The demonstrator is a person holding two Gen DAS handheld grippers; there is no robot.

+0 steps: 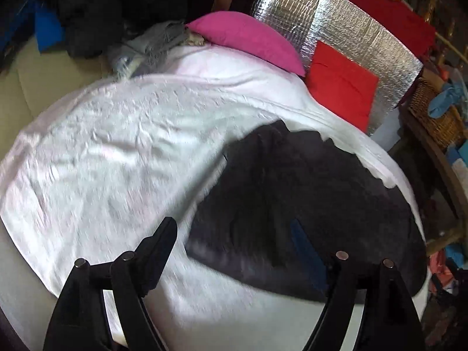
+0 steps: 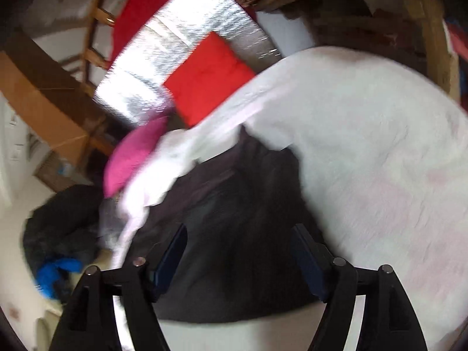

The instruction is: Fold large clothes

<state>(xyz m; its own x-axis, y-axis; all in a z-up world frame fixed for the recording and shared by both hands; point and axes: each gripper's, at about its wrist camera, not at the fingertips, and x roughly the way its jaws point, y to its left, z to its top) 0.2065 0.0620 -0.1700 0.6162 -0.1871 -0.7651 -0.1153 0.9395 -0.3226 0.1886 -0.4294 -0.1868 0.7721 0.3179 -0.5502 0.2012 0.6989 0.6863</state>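
Dark garment (image 1: 307,204) lies on the white bed cover (image 1: 117,146), toward the side of the bed nearest the wicker basket (image 1: 438,117); pink pillow (image 1: 245,38) and red cushion (image 1: 342,87) sit beyond it against a silver foil panel (image 1: 351,29). Left gripper (image 1: 251,239): jaws spread wide, nothing between them — the left finger (image 1: 161,239) hangs over bare white cover, the right finger overlaps the dark cloth in the picture but does not visibly press it. Right gripper (image 2: 239,251): jaws likewise spread, blue pads (image 2: 304,257) standing apart, with the garment (image 2: 234,234) lying directly below and ahead between them, not pinched. Both views are smeared, so fine folds and the garment's hems cannot be read. In the left wrist view the garment lies ahead and to the right of the gripper's line, its longer run seeming to go from the near edge of the bed up toward the red cushion. In the right wrist view a ridge of white cover (image 2: 152,181) rides up along the garment's left flank. Judgement: the garment reads as a compact, already doubled heap, and the right hand is the better placed for it — squarely over it — while the left would need to swing rightward to reach an edge. A separate dark pile (image 2: 58,228) with something blue lies off the bed's far side, well apart.
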